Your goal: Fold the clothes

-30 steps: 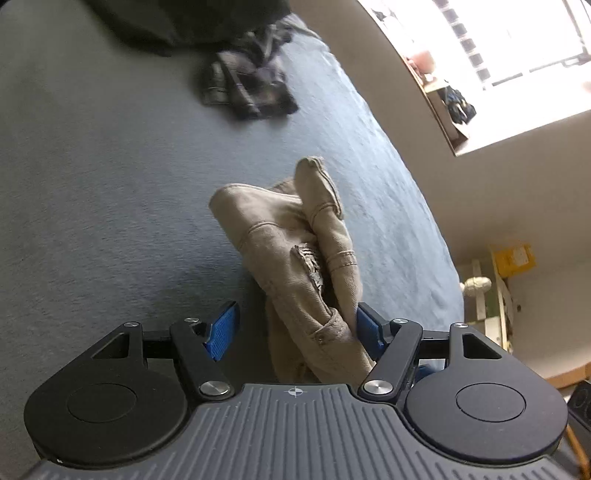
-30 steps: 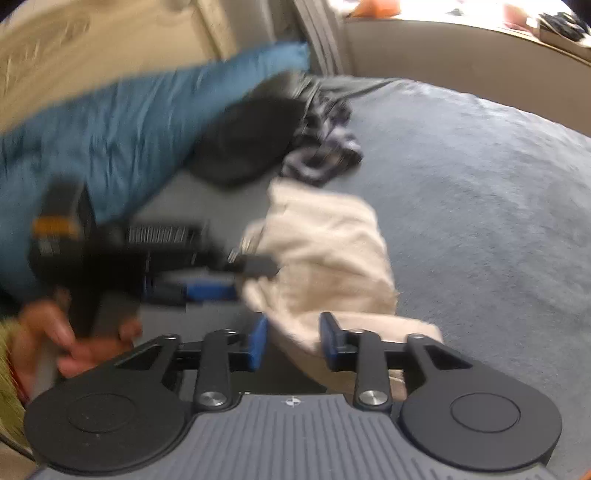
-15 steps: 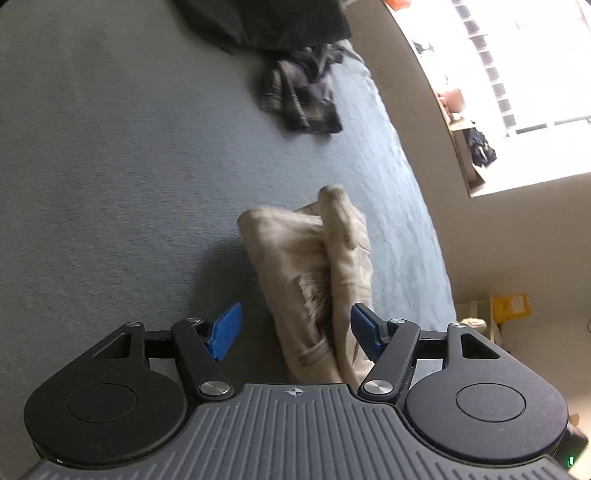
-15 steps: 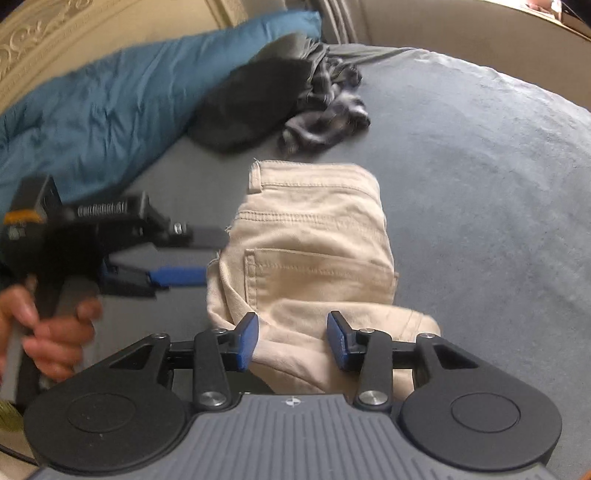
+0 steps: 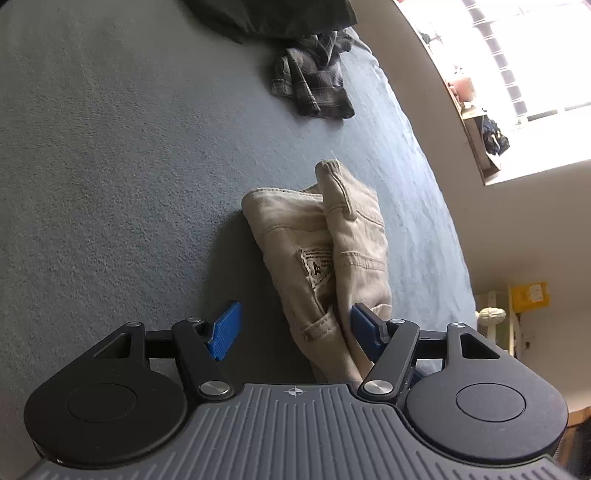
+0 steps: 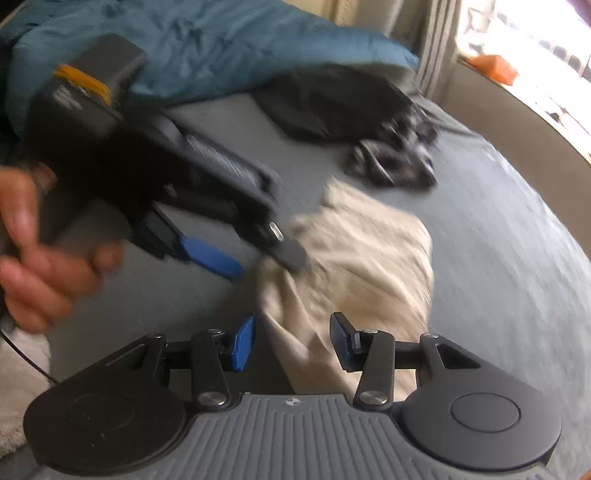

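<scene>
Beige trousers (image 5: 325, 258) folded on grey bed (image 5: 110, 166). Left gripper (image 5: 291, 328) jaws wide, cloth between, ungripped. Right gripper (image 6: 291, 339) jaws opening over cloth.

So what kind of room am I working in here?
Most likely a bedroom: the beige trousers lie on a wide grey bed cover, a teal duvet is bunched at the far end, and a bright window sits beside the bed.

Beige trousers (image 5: 325, 251) with a printed inner label, on a grey-blue bedcover (image 5: 110, 166). Dark grey checked shirt (image 5: 314, 85) beside a black garment (image 5: 280, 14). Teal quilt (image 6: 207, 40). Black grippers, blue pads (image 5: 225, 328). Yellow box (image 5: 528, 293), cream wall (image 5: 517, 229).
</scene>
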